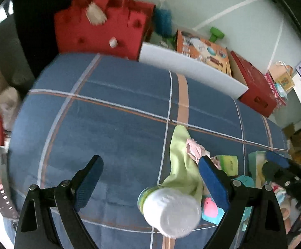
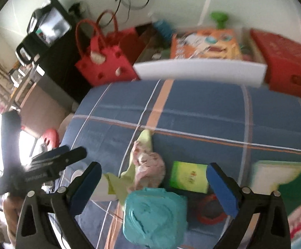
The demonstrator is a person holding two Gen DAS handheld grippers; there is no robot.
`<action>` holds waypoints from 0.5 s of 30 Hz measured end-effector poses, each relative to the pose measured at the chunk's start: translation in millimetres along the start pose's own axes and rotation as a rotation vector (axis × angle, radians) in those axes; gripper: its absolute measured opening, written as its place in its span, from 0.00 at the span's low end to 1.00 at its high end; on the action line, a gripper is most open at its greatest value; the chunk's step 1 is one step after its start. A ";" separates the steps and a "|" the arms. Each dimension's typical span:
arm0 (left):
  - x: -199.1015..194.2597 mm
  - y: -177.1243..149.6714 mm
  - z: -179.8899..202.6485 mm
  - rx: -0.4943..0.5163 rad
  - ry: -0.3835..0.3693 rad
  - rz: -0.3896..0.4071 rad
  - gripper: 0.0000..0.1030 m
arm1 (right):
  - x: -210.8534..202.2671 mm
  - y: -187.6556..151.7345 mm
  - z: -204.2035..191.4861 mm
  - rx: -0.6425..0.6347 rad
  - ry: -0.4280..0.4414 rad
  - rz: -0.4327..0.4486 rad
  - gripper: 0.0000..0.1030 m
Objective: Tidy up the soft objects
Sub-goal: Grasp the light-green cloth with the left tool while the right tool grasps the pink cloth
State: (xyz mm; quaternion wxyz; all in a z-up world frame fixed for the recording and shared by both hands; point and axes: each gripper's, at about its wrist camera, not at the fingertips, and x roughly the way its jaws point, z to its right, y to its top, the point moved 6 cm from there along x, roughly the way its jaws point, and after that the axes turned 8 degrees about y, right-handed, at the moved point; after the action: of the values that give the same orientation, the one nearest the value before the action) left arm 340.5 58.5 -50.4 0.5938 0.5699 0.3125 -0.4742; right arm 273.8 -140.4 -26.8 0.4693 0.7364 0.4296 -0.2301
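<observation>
A pile of soft things lies on the blue plaid bed (image 1: pixel 113 128). In the left wrist view a light green cloth (image 1: pixel 181 161) drapes over a white-capped bottle (image 1: pixel 171 211), with a pink patterned cloth (image 1: pixel 194 148) beside it. My left gripper (image 1: pixel 150 178) is open and empty just above the bottle. In the right wrist view my right gripper (image 2: pixel 152 184) is open and empty over a teal ball of yarn (image 2: pixel 154 213). The pink cloth (image 2: pixel 148 170), the green cloth (image 2: pixel 144 139) and a green packet (image 2: pixel 188 176) lie just beyond it.
A white foam board (image 1: pixel 192 70) stands at the bed's far edge. Behind it are a red tote bag (image 1: pixel 100 25), an orange box (image 1: pixel 204 51) and a red box (image 1: pixel 254 83). A green book (image 2: pixel 283 182) and a red ring (image 2: pixel 210 211) lie on the right.
</observation>
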 end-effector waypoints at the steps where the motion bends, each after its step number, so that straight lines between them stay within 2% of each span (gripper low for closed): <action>1: 5.5 0.1 1.0 0.004 -0.023 -0.021 0.90 | 8.1 1.0 -0.2 -0.003 0.012 -0.022 0.95; 2: 12.3 5.3 1.5 -0.005 -0.024 0.020 0.90 | 17.4 2.1 -0.3 -0.001 0.020 -0.047 0.92; 5: 34.9 7.2 12.2 0.052 -0.069 -0.071 0.89 | 36.3 2.9 4.4 0.030 0.052 -0.110 0.85; 9: 61.2 10.7 20.9 0.128 -0.026 -0.151 0.88 | 54.5 4.3 8.8 0.056 0.113 -0.183 0.77; 11: 70.9 13.4 23.6 0.144 -0.024 -0.176 0.82 | 63.3 4.1 9.2 0.048 0.115 -0.222 0.72; 15: 85.7 13.5 33.9 0.196 -0.037 -0.231 0.81 | 79.1 0.7 8.1 -0.010 0.082 -0.300 0.61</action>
State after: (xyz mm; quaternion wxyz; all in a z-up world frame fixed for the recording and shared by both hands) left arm 377.6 6.3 -118.2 0.4823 0.5767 0.3172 -0.5781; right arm 316.4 -114.8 -88.9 0.4153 0.6705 0.5546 -0.2654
